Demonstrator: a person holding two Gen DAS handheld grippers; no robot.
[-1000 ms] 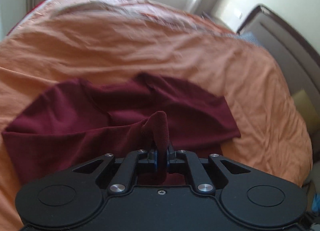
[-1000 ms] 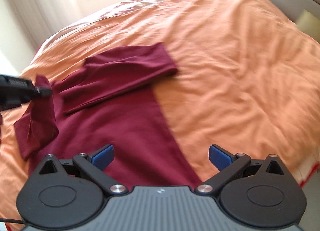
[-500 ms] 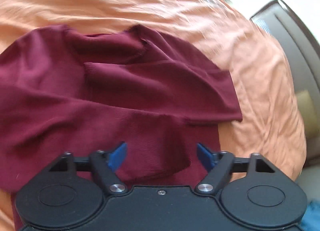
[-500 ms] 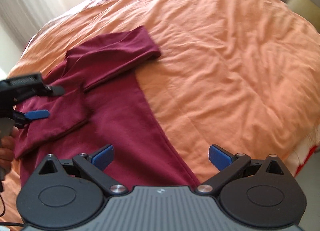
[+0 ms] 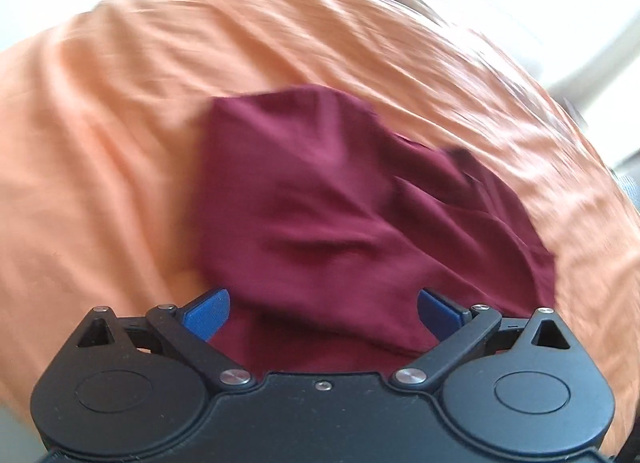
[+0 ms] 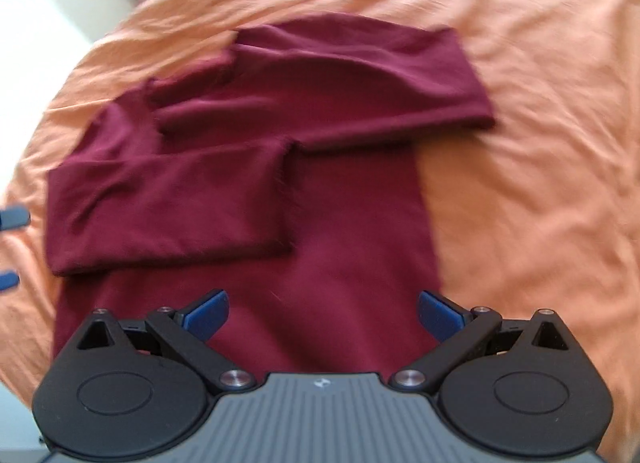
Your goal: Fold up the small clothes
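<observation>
Shirt (image 6: 248, 183) lies flat on the bed (image 6: 540, 143), sleeves folded in, its length running away from me. My right claw (image 6: 322, 313) and left claw (image 5: 322, 313), both spread and empty, hover at its near hem.

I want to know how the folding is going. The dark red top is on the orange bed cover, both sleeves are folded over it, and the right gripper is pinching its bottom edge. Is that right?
Not quite. The right gripper is open and pinching nothing, as the right wrist view shows. The rest holds: the dark red top lies on the orange bed cover with both sleeves folded over it.
</observation>
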